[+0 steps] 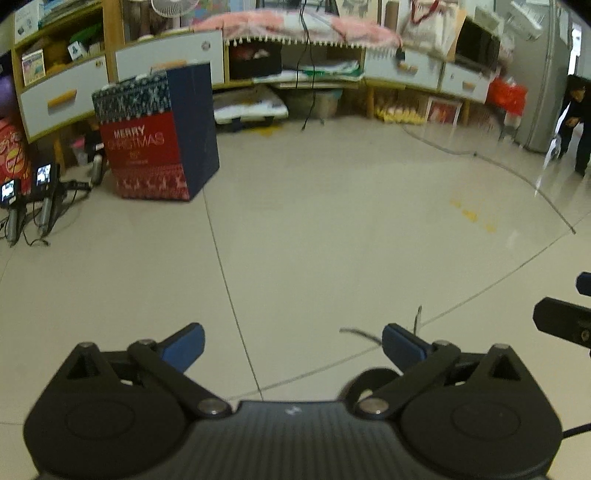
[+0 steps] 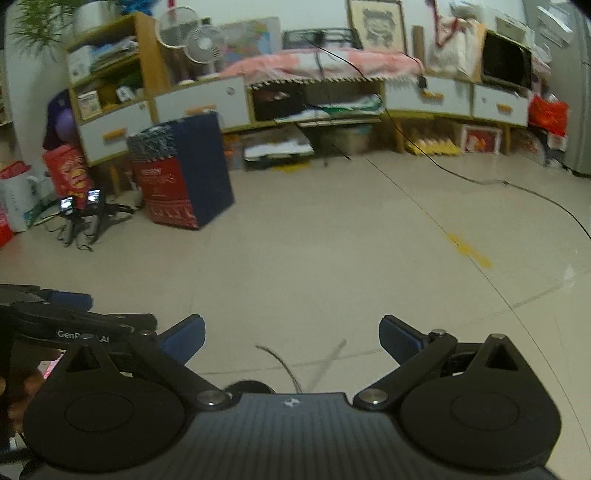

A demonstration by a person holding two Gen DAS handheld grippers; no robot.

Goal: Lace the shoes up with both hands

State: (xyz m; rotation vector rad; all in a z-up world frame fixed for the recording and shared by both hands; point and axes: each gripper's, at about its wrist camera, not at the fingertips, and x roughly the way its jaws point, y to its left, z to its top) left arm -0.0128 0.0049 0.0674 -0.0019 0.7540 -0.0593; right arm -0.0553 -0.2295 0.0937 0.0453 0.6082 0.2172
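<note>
We see both tongs, left (image 1: 291,347) and right (image 2: 291,339), spread wide, gripping nothing, over open tiled floor (image 1: 332,221). Blurred lace (image 2: 284,365) strands lie low between the right fingers; shoe not visible. Gift bag (image 1: 155,136) reads "MERRY CHRISTMAS"

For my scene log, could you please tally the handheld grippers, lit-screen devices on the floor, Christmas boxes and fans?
Grippers in hand: 2, left gripper and right gripper
Lit-screen devices on the floor: 2
Christmas gift box: 1
Fans: 2
Total: 7
</note>
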